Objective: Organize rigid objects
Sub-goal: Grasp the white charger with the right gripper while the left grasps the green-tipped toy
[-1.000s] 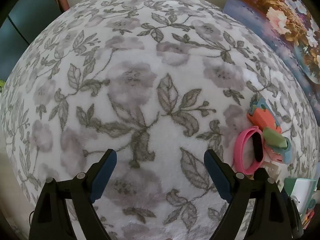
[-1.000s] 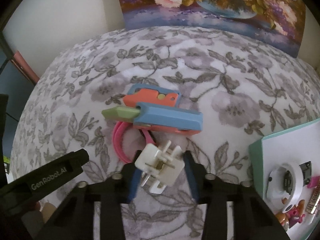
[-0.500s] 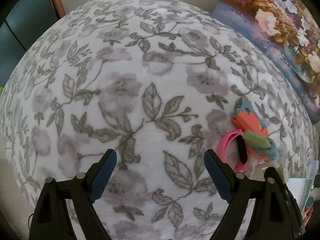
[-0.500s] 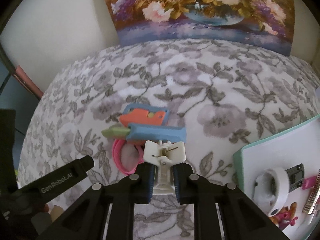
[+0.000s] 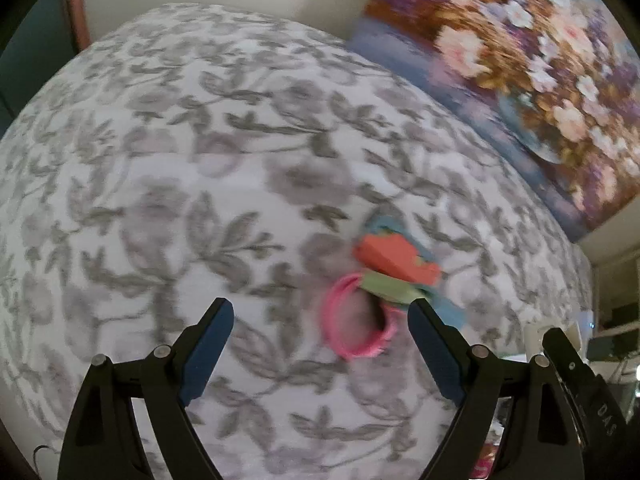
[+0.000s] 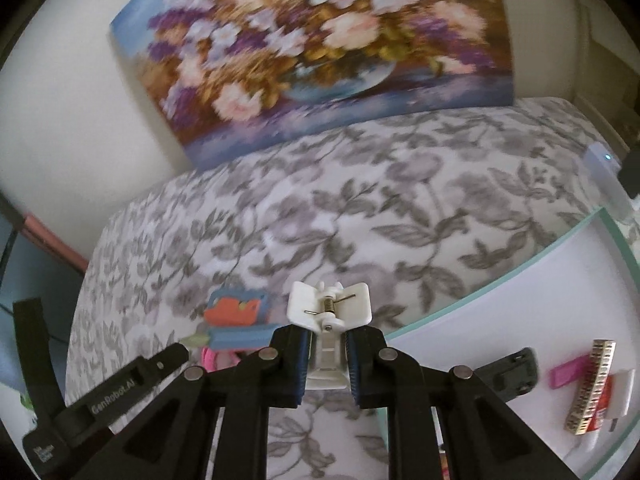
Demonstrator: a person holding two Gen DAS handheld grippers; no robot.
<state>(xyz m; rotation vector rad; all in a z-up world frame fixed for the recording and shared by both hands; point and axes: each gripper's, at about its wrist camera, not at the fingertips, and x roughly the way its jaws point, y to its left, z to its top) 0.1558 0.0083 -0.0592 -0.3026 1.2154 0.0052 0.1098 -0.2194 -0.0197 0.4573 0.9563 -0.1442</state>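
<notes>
The right gripper (image 6: 327, 360) is squeezing a white clip (image 6: 329, 306) between its blue pads. The jaws have just been closing, and now they press tight on the bottom of the clip. The clip's wide top with its little metal spring sticks up above the fingers. The clip is up in the air, over the edge where the flowery cloth (image 6: 360, 216) meets the white tray (image 6: 520, 300).

The tray has a thin green rim and sits on the right. On it lie a black piece (image 6: 510, 372), a pink piece (image 6: 570, 372) and a long gold strip (image 6: 592, 384), all close to the near right side. The far half of the tray is bare white.

The left gripper (image 5: 320, 344) has its jaws wide apart with nothing in them. It hangs over the cloth. A pink ring (image 5: 356, 320) lies on the cloth in the gap between its fingers, nearer the right finger. Just behind the ring are a green piece (image 5: 384, 286), an orange piece (image 5: 394, 258) and a blue piece (image 5: 384, 226), all piled close together. This view is blurry.

To the left of that pile the cloth is wide and bare, all the way to its round edge. A flower painting (image 6: 312, 40) leans on the wall at the back edge of the cloth.
</notes>
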